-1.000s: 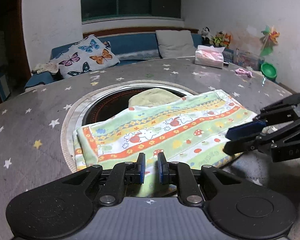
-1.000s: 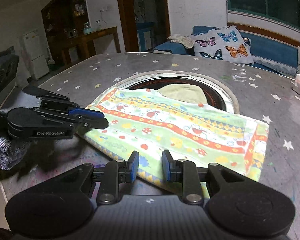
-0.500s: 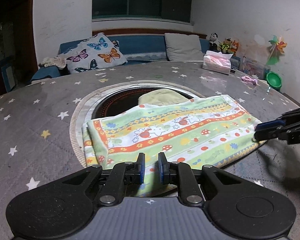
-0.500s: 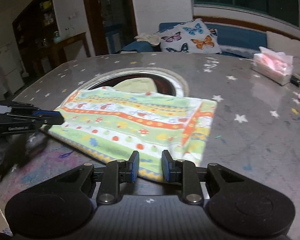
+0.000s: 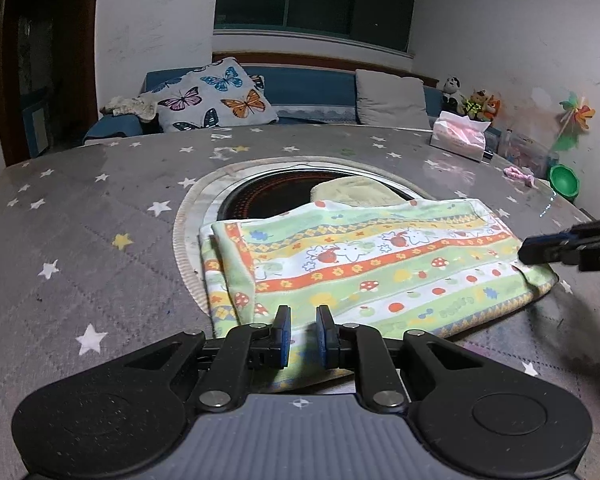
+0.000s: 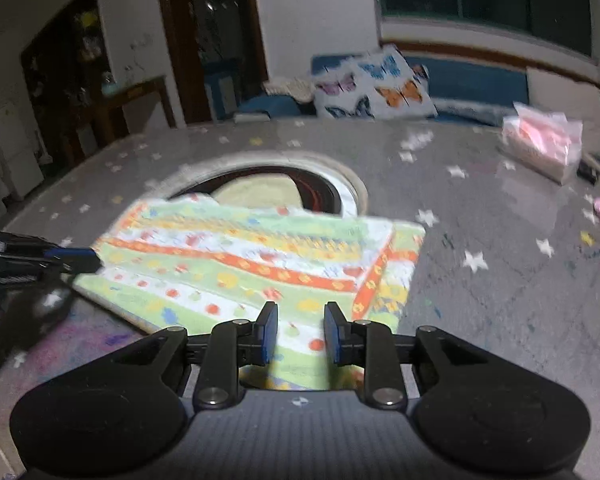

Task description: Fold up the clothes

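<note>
Over folded cloth (image 5: 380,264), left claw (image 5: 303,326) and right claw (image 6: 301,330), slightly parted, empty

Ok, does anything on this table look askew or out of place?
The folded green patterned cloth lies partly over the round dark recess in the star-print table, and its layers are not flush at one end, where an under-layer sticks out. Nothing spilled or damaged.

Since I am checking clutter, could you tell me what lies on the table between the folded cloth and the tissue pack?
Nothing: in the left wrist view, only bare star-print table separates the cloth from the tissue pack.
</note>
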Demonstrator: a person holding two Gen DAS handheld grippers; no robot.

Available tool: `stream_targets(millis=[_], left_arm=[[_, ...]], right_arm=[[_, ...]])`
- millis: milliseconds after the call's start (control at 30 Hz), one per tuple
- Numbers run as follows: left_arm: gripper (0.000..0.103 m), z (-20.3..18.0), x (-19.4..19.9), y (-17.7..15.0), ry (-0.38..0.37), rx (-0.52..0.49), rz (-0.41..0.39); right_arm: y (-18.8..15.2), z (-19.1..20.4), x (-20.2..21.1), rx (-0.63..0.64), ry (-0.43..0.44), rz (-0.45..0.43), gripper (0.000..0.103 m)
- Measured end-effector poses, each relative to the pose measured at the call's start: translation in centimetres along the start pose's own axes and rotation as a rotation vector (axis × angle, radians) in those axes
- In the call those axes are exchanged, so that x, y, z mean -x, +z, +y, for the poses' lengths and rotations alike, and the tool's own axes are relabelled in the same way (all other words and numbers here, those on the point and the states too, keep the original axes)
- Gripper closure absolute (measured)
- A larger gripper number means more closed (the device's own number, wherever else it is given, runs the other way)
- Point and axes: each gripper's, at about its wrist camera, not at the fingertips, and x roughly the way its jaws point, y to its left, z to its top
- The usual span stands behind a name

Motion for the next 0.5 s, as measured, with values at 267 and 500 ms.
stream_targets(millis=[267, 500], left_arm=[[0.087, 0.3, -1.2, 1.9, 0.014, -0.005, 0.005], [0.087, 2.3, -3.7, 3.0, 0.039, 0.038, 0.043]], right_arm=[[0.8, -0.5, -0.2, -0.002, 0.004, -0.011, 0.078], [1.5, -2.2, -1.9, -0.047, -0.02, 0.022, 0.078]])
